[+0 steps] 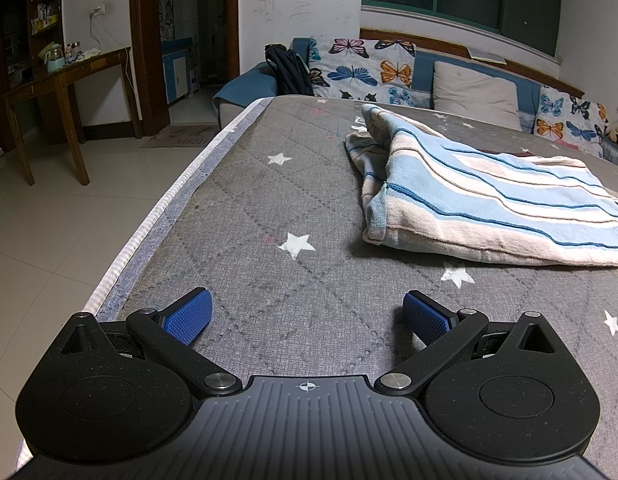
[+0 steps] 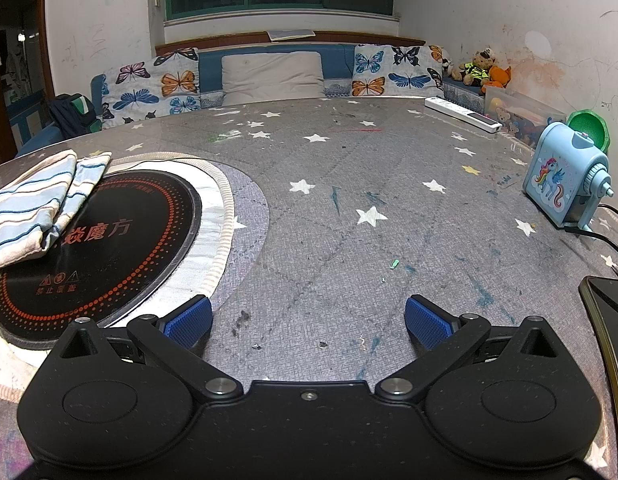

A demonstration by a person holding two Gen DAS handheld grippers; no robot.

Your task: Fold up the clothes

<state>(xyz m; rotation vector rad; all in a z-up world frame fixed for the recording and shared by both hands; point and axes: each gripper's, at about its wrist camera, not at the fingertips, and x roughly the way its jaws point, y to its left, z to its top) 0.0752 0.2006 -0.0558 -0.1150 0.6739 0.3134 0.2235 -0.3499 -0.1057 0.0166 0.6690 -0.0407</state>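
Striped garment [image 1: 489, 204] lies folded on tabletop [image 1: 269, 208]. Left tongs [image 1: 307, 316] and right tongs [image 2: 308, 316] spread wide, empty. Fold looks finished.

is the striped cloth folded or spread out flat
Folded: the striped cloth lies doubled over in layers, with stacked edges showing, partly on the round black cooktop.
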